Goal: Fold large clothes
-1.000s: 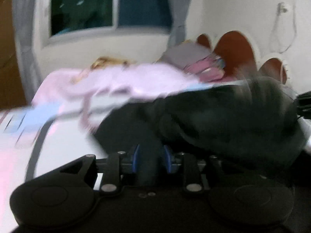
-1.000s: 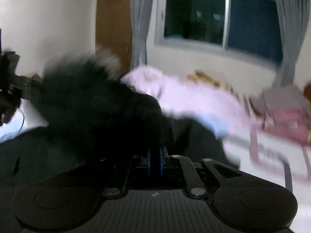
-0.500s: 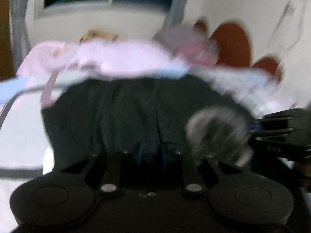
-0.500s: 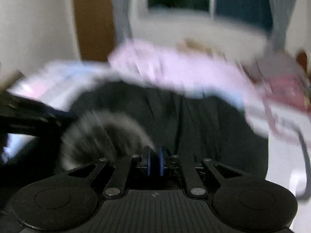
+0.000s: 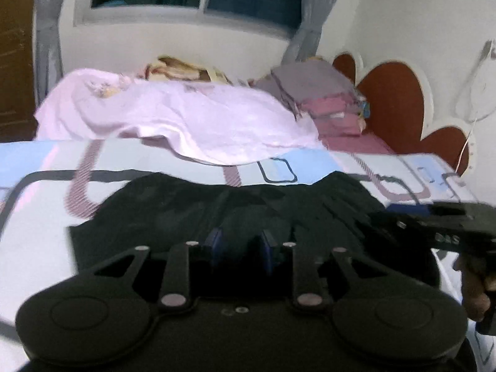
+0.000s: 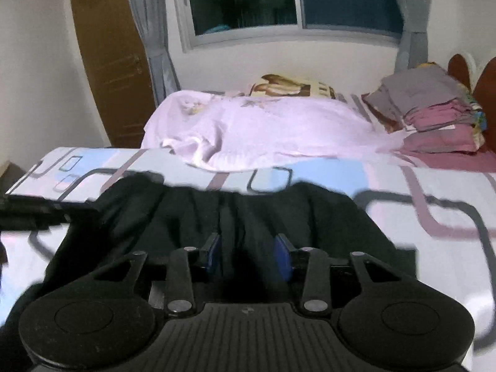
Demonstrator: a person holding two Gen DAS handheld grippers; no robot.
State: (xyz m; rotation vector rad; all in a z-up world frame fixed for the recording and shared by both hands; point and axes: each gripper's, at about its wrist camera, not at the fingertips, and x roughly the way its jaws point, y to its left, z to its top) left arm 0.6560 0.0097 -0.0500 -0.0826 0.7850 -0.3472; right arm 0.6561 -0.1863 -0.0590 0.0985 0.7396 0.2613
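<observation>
A large black garment (image 5: 192,204) lies spread and wrinkled on the patterned bed sheet (image 5: 40,161), close in front of both grippers; it also shows in the right wrist view (image 6: 279,214). My left gripper (image 5: 240,249) is open, its blue pads apart just above the garment's near part. My right gripper (image 6: 248,252) is open, with dark cloth between and under its pads. The right gripper also shows at the right edge of the left wrist view (image 5: 434,223). The left gripper's dark body shows at the left edge of the right wrist view (image 6: 28,214).
A pale pink blanket (image 6: 263,130) lies bunched across the far side of the bed. A stack of folded grey and pink clothes (image 6: 434,108) sits at the back right by the red headboard (image 5: 390,102). A window, curtains and a brown door (image 6: 108,62) stand behind.
Both grippers came down and laid the black garment onto the sheet, then let go. Their jaws, shut on the cloth before, now stand open. The garment now lies flatter.
</observation>
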